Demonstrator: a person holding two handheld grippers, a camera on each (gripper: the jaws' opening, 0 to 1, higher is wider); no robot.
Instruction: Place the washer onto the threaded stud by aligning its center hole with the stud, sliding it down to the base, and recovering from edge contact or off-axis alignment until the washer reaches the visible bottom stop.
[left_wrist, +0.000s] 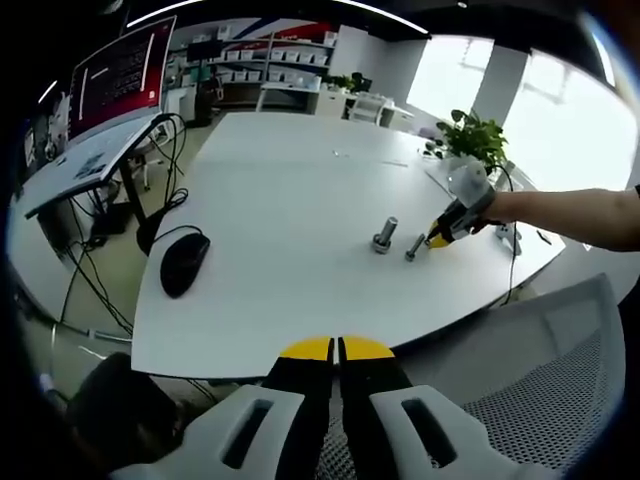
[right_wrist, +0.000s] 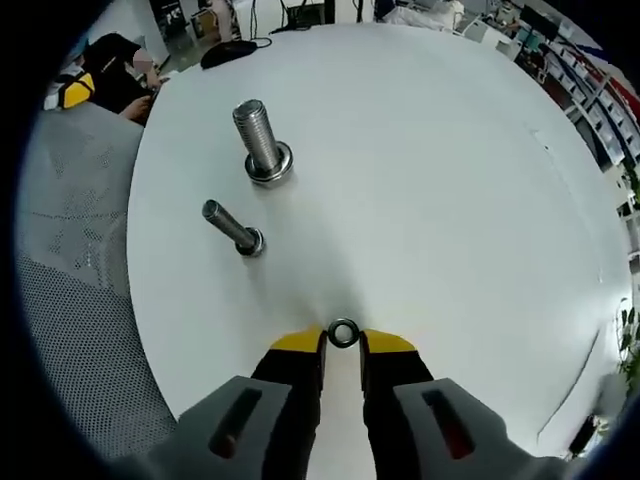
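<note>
In the right gripper view, my right gripper (right_wrist: 343, 345) is shut on a small metal washer (right_wrist: 343, 333), pinched between its yellow tips just above the white table (right_wrist: 450, 180). Ahead and to the left stands a thin threaded stud (right_wrist: 232, 227), leaning in this view. Beyond it is a thicker threaded stud (right_wrist: 260, 135) with a ring at its base. In the left gripper view, the right gripper (left_wrist: 438, 238) sits beside the thin stud (left_wrist: 414, 247), with the thick stud (left_wrist: 385, 234) just left of it. My left gripper (left_wrist: 336, 349) is shut with nothing in it, near the table's front edge.
A black mouse (left_wrist: 185, 262) with its cable lies on the table's left side. A potted plant (left_wrist: 470, 135) stands at the far right edge. A grey mesh chair (left_wrist: 530, 400) is close by my left gripper. A person's forearm (left_wrist: 570, 215) reaches in from the right.
</note>
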